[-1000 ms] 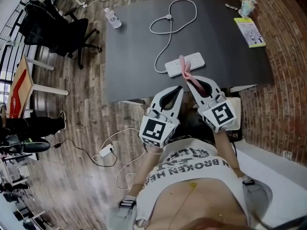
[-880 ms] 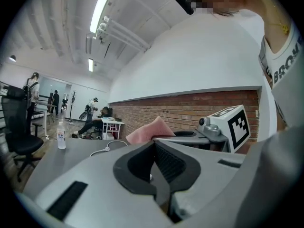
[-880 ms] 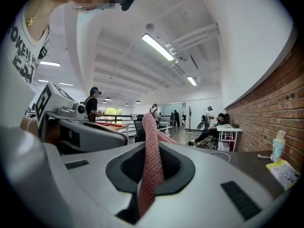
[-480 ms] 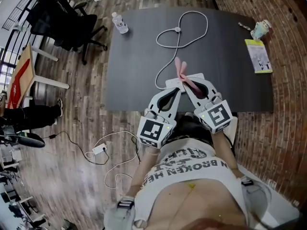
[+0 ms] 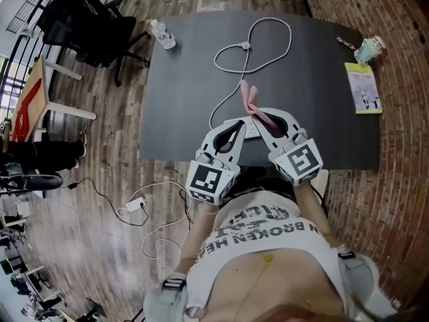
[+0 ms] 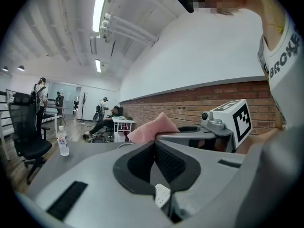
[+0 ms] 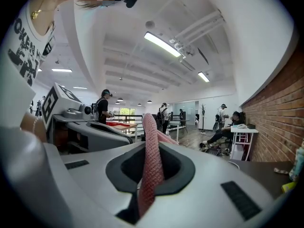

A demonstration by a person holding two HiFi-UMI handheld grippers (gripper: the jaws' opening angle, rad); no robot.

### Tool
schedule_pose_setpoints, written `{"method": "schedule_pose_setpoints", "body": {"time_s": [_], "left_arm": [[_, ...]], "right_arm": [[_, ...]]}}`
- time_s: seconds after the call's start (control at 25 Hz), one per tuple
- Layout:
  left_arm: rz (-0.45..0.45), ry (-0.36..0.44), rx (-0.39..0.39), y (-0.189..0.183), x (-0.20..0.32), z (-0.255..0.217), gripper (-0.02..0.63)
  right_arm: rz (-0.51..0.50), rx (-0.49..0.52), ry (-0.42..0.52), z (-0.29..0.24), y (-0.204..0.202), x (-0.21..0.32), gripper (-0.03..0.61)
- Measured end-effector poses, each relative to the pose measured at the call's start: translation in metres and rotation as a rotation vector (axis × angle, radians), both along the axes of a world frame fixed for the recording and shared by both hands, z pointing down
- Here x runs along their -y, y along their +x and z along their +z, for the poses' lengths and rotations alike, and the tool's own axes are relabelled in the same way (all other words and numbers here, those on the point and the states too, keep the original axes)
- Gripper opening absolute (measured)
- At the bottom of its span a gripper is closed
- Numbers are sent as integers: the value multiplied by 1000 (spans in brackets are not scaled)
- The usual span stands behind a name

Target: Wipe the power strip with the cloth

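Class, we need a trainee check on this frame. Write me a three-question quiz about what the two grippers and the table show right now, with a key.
1. Multiple choice: what is the right gripper shut on?
A) a booklet
B) a pink cloth
C) a cable

2. True or false: the left gripper has its jaws wide apart.

3. Fill the gap: in the head view, the water bottle is at the far ___ corner of the table.

Key:
1. B
2. False: its jaws are together, with nothing between them.
3. left
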State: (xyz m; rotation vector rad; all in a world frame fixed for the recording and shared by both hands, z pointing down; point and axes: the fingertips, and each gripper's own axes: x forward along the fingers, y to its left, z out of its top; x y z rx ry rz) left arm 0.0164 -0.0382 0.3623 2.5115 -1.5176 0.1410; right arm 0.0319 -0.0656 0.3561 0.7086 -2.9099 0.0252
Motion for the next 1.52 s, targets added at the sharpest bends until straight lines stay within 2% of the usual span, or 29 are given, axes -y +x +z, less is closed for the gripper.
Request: {"method": "schedule_pose_setpoints", "body": {"time_s": [0.24,0.48,0.72,0.88,1.2,1.52], "left_arm": [[-11,2,-1,-7,11,10,8],[17,6,-7,-26,20,9,8],[115,28,-5,-45,27,2,8],[166,31,-14,-50,24,14,8],[225,-14,4,-57,12,41,8],[191,-102,25,-64,10,84,9]], "right_arm": [[-12,-19,-14,16,1,13,17],[6,-35,-18,17,-22,16,17],[74,-31,-11,17,-45,20,17],[113,-54,-8,29,-52,18,17],[147,-111,-10,48,-55,11,17],[109,-160,-56,77,-52,14,17]]}}
